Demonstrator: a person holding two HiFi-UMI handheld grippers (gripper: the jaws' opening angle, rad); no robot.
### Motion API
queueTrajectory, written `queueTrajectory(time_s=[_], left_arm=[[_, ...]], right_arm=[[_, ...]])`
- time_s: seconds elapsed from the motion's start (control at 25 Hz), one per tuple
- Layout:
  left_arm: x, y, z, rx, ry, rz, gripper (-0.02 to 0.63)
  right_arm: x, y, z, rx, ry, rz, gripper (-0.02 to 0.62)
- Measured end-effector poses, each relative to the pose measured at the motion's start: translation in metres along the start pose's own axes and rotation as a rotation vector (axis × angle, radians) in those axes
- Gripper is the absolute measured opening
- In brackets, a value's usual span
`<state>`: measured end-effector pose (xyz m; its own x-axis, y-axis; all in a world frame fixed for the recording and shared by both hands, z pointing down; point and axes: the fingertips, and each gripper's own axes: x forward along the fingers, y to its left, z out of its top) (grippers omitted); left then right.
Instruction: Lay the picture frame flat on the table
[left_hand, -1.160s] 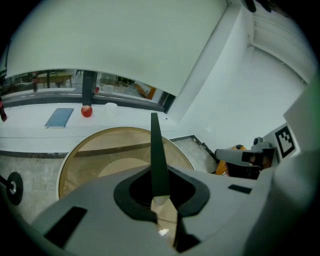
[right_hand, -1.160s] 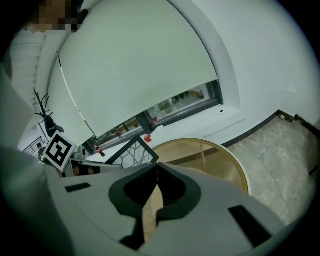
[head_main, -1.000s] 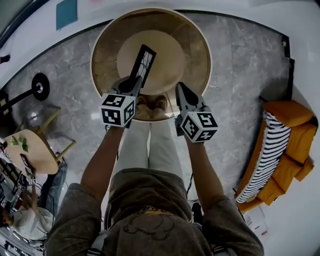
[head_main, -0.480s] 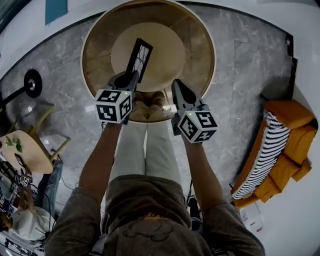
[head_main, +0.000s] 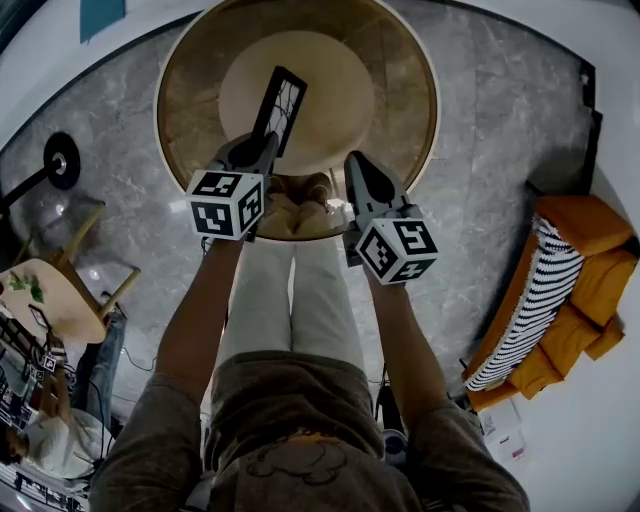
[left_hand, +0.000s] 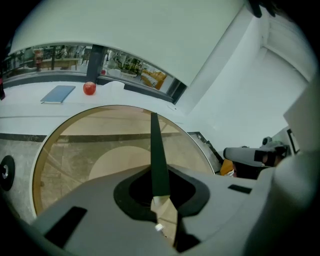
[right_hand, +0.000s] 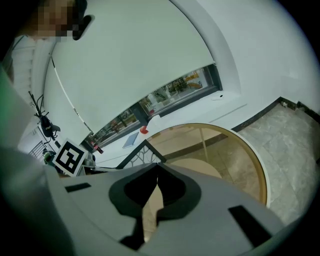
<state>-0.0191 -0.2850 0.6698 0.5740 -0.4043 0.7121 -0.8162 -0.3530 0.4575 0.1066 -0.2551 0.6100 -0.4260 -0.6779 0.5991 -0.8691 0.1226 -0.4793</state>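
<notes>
The picture frame, black with a lattice pattern, stands on edge above the round glass table. My left gripper is shut on its near end. In the left gripper view the frame shows as a thin dark edge rising from between the jaws of the left gripper. My right gripper hovers to the right of the frame, jaws together, holding nothing. From the right gripper the frame appears at left, over the table.
The person's feet show through the glass near the table's front rim. An orange sofa with a striped cushion stands at right. A black lamp base and a small wooden table are at left. A red apple sits on the window ledge.
Both grippers have sunk a little toward the table top. The frame has gone down with the left gripper and is still held on edge.
</notes>
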Motion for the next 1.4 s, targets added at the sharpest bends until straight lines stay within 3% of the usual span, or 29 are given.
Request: queueTrajectory(time_s=[0.64,1.4], left_arm=[[0.014,0.005,-0.020,-0.026,0.013,-0.021,0.044],[0.023,0.016,-0.015,-0.062,-0.002,-0.037,0.048]], right_arm=[[0.009,-0.003,-0.014,0.028,0.009,-0.001,0.020],[0.014,-0.003,-0.024,0.048,0.029,0.003,0.020]])
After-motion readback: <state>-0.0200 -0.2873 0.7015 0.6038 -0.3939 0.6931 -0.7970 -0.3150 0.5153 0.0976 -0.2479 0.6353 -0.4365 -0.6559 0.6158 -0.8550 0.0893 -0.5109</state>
